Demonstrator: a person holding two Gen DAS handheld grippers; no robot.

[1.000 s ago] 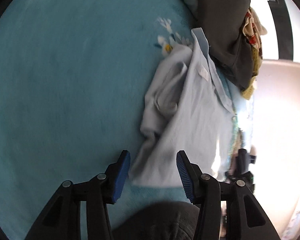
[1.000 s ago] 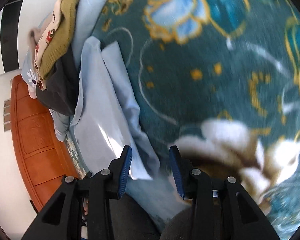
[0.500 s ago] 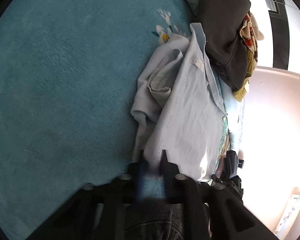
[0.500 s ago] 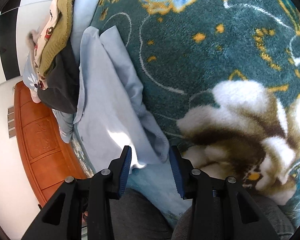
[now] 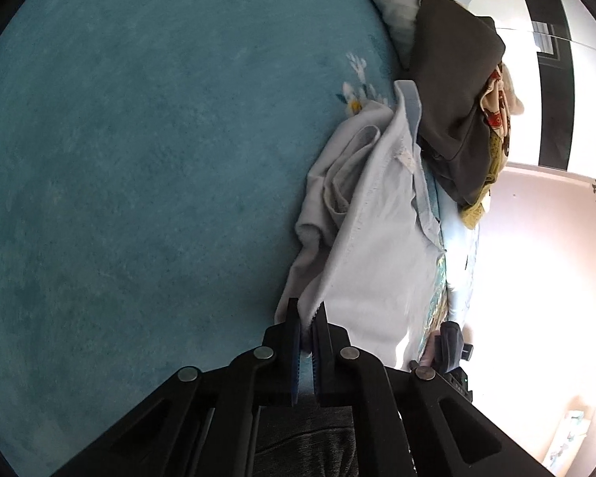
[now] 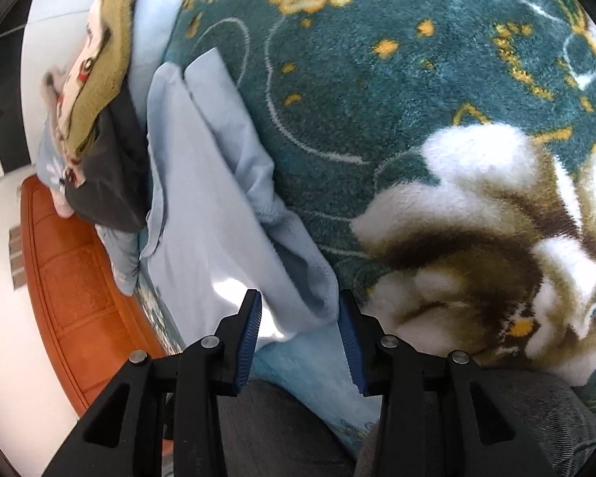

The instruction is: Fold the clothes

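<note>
Plainly, the risk here lies in an uneven hold. The left tongs (image 5: 306,320) have just closed and now pinch the near corner of the pale blue shirt (image 5: 381,246), with only a thin edge of cloth between the pads. If the person lifts or drags from that bite alone, the hem may slide out, or the bunched sleeve (image 5: 337,183) on the blanket side of the shirt may trail and crumple the fold. The right tongs (image 6: 300,318) stand partly open and grip nothing; the shirt's other near corner (image 6: 318,298) lies between their blue pads (image 6: 347,334), but the pads do not press on it. A pull by the left side before the right has closed would skew the shirt, I judge.

The shirt lies on the teal blanket (image 5: 139,159) of a bed, its lower hem nearest both tongs and its collar (image 5: 411,99) at the far end. Just beyond the collar sits a heap of other clothes, with a dark grey garment (image 5: 453,91) on top that appears to touch or overlap the collar. That heap could catch the collar if the shirt is swung toward it. In the right wrist view the shirt runs alongside the bed's orange-brown wooden board (image 6: 63,278), near the mattress edge, so cloth could slip over that side.
</note>
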